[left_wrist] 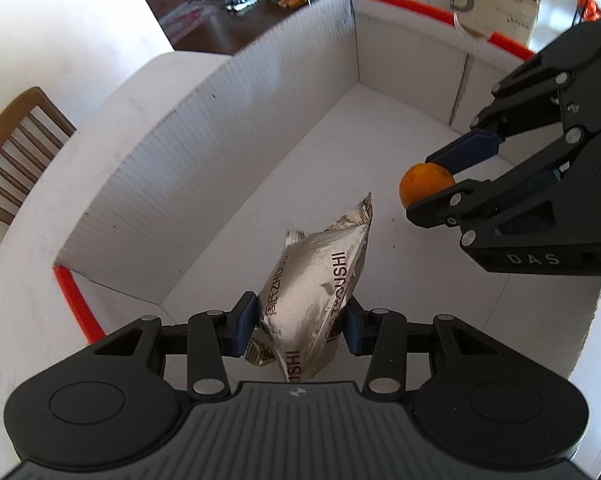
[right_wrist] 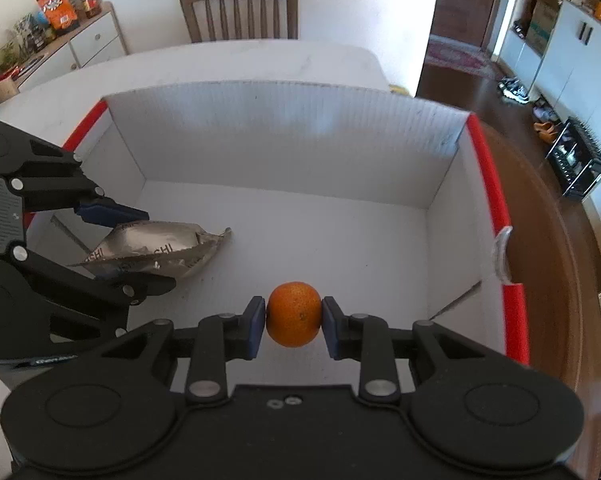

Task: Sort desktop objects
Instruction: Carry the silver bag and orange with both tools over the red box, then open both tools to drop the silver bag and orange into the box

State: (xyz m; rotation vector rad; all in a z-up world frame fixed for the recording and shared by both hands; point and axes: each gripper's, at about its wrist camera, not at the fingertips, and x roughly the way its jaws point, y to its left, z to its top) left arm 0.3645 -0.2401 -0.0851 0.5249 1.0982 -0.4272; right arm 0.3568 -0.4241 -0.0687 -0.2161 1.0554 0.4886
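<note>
Left gripper (left_wrist: 300, 326), pads pinching a silver foil snack pouch (left_wrist: 316, 300), held over the floor of the white corrugated box (left_wrist: 204, 168); whether the pouch's far corner touches the floor cannot be told. Red-edged box rim (right_wrist: 496, 196) bordering the side walls. Right gripper (right_wrist: 294, 326), blue pads (right_wrist: 257, 320) clamped on either side of a small orange (right_wrist: 294, 314), held inside the box, right of the pouch and apart from it. Wooden chair (right_wrist: 240, 8) beyond the white table (right_wrist: 260, 60).
</note>
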